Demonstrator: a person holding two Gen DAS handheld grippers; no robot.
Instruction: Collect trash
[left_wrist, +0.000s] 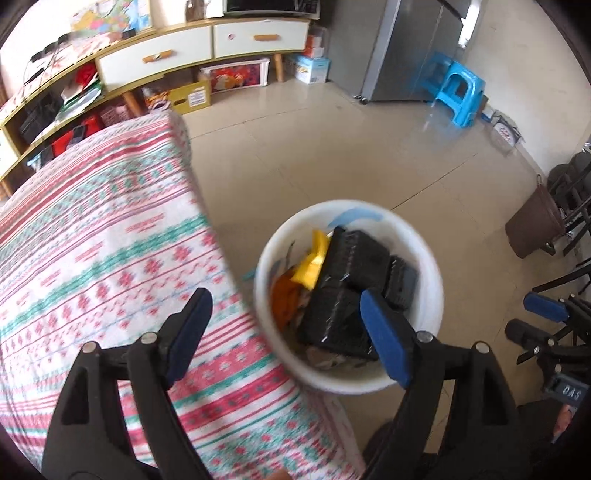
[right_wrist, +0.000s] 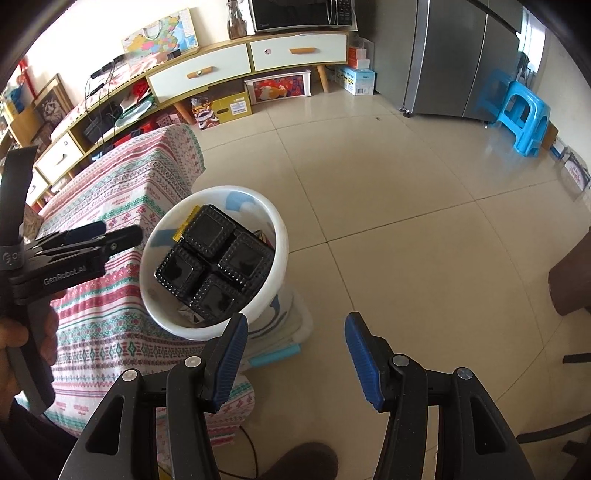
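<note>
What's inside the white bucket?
On top in the white bucket sits a black plastic tray with four square cups. Beside it peek yellow and orange wrappers. Whatever lies deeper, under the tray, is covered.

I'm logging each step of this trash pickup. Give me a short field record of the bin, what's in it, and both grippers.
bin: white bucket, on the floor beside the cloth-covered table
top item: black four-cup plastic tray, tilted inside the bin
under it: yellow and orange wrappers
left gripper: open, empty, above the bin's edge
right gripper: open, empty, over the floor beside the bin
</note>
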